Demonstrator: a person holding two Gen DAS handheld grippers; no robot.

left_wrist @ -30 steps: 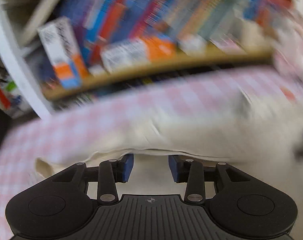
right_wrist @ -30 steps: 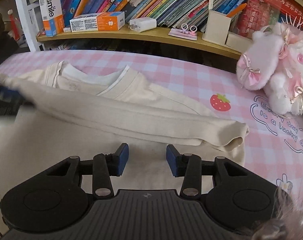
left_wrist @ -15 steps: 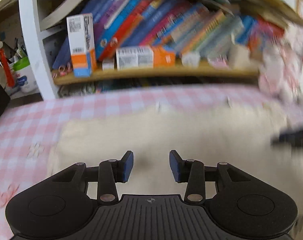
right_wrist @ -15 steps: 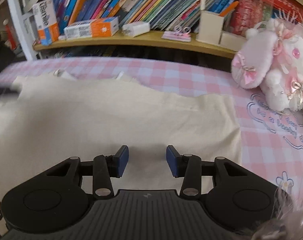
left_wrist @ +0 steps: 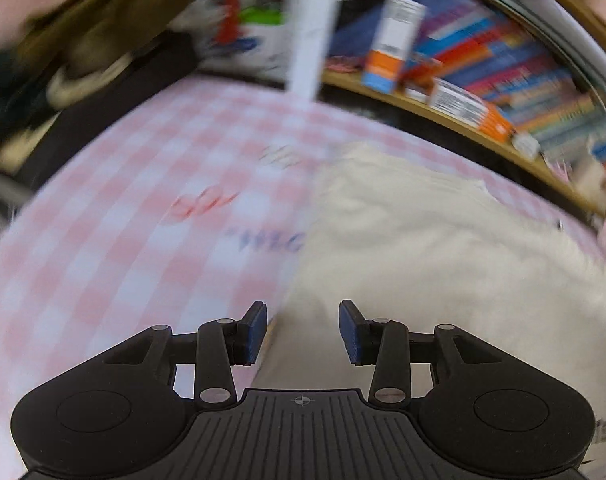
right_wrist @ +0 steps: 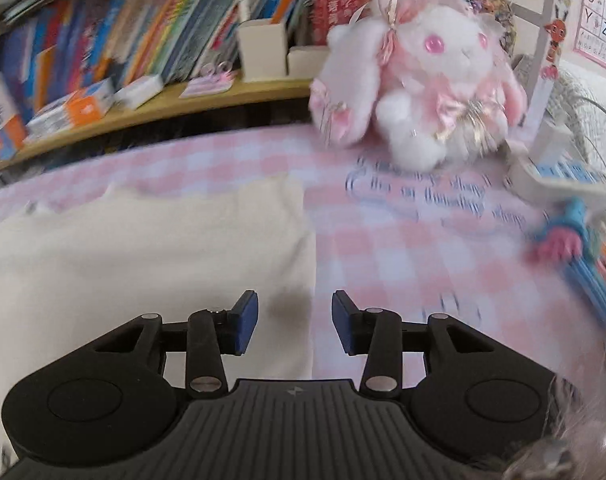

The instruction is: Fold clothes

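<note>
Cream garment (left_wrist: 443, 248) spread flat on pink-checked bench cloth (left_wrist: 123, 248); back edge runs near the bench's far edge, just below the wooden bookshelf (left_wrist: 443, 114).

Left tongs (left_wrist: 303, 330) over garment's left side edge: rt pad above fabric, lt pad above bare cloth. Part open, nothing between pads, no grip. Left of that edge: wide bare stretch of checked cloth out to bench's left edge, only printed marks on it. Dark bag-like shape (left_wrist: 103, 92) beyond far-left corner, blurred, can't tell what. White shelf upright (left_wrist: 317, 28) at far edge, past garment's far-left corner.

Right tongs (right_wrist: 293, 328) over garment's (right_wrist: 143, 272) right side edge, which runs nearly straight from near edge toward far edge of bench; lt pad above fabric, rt pad above checked cloth (right_wrist: 403, 264). Part open, empty. Dark smudge, prob. shadow, on fabric just ahead of pads.

Right of garment: open strip of cloth w/ printed lettering, then clutter toward bench's right edge: blue-and-pink toy (right_wrist: 583, 248), white box w/ blue label (right_wrist: 559, 172). Pink-white plush rabbit (right_wrist: 423, 92) at far-right part of bench, against shelf, apart from garment's far-right corner. Books (right_wrist: 143, 32) and small boxes along shelf behind. Both views motion-blurred; fine detail of garment's edges not readable.
</note>
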